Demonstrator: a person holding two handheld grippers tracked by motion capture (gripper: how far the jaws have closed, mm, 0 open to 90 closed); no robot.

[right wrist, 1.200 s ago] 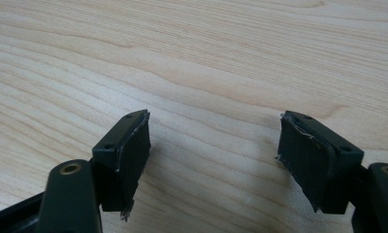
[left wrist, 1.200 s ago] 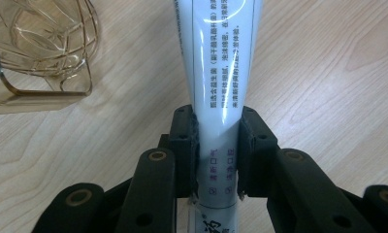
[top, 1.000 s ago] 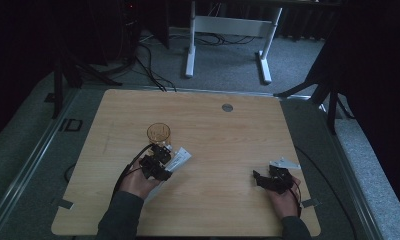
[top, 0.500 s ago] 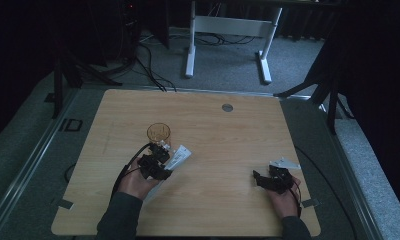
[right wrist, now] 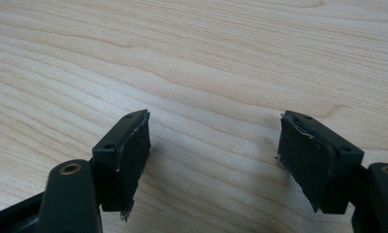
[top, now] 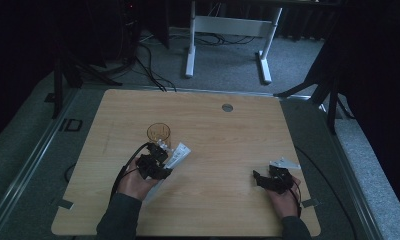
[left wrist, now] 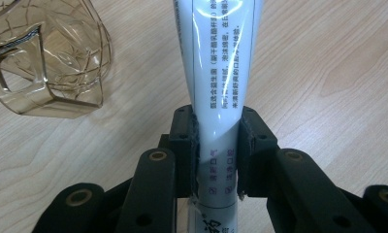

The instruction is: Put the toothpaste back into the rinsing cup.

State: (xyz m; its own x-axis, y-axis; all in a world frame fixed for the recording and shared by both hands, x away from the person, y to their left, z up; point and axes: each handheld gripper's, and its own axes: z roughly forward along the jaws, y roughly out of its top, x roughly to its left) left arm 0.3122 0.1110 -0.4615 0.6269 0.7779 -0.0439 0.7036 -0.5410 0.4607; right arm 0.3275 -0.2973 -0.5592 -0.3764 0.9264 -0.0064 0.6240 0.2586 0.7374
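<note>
A white tube (left wrist: 221, 63) with printed text is clamped between the jaws of my left gripper (left wrist: 216, 145), which is shut on it; the tube points away over the wood. In the high view the left gripper (top: 155, 162) sits left of centre with the tube (top: 178, 155) sticking out to its upper right. Just beyond stands an amber glass cup (top: 159, 135), seen close at the upper left (left wrist: 51, 58) of the left gripper view. My right gripper (right wrist: 214, 155) rests open over bare wood, at the table's lower right (top: 260, 180) in the high view.
The wooden table (top: 228, 135) has a round grommet (top: 227, 107) near its far edge. A white desk frame (top: 228, 30) stands on the floor beyond it, with cables (top: 148, 65) to its left. Dark stands flank the table on both sides.
</note>
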